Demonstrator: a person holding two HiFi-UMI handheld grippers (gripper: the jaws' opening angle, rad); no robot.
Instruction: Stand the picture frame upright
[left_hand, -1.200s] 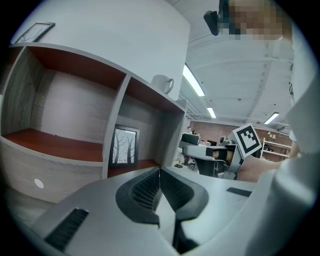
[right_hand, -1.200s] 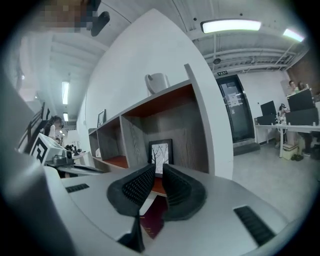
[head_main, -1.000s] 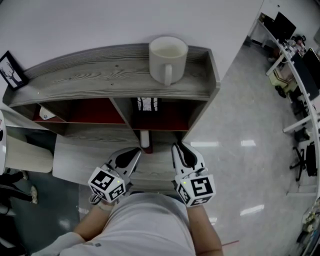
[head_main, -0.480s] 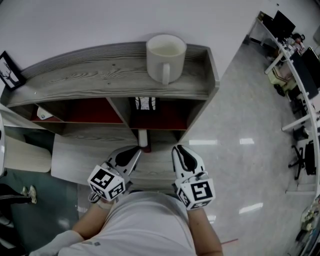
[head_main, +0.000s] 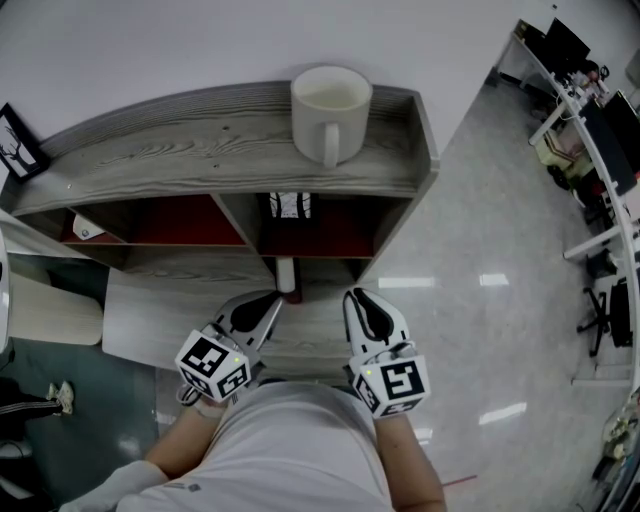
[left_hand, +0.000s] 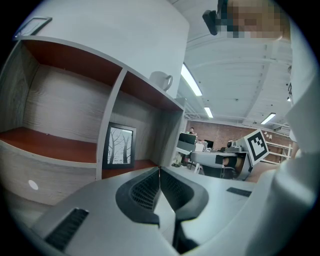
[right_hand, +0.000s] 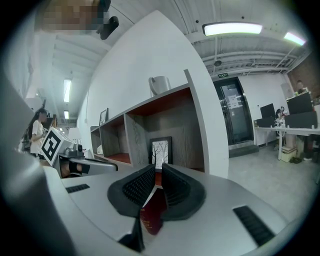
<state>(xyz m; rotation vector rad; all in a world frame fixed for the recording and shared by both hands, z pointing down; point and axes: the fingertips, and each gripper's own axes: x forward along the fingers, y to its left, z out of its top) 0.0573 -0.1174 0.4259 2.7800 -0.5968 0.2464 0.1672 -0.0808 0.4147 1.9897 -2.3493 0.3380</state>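
Note:
The picture frame (head_main: 290, 206), black-edged with a tree print, stands upright at the back of the shelf's right compartment. It also shows in the left gripper view (left_hand: 120, 146) and the right gripper view (right_hand: 161, 151). Both grippers hover side by side over the lower shelf board, in front of that compartment and apart from the frame. My left gripper (head_main: 272, 300) is shut, its pads (left_hand: 150, 187) meeting with nothing in them. My right gripper (head_main: 352, 296) has a narrow gap and its jaws are closing on nothing; only a dark red surface (right_hand: 152, 216) shows through the gap.
A white mug (head_main: 330, 112) stands on the grey wooden shelf top (head_main: 180, 150). A second small frame (head_main: 22, 140) leans at its far left end. A small red-and-white cylinder (head_main: 288, 278) stands on the lower board between the grippers. Shiny floor and office desks (head_main: 590, 110) lie to the right.
Both grippers stay where they were in front of the shelf. The head view has shifted only slightly.

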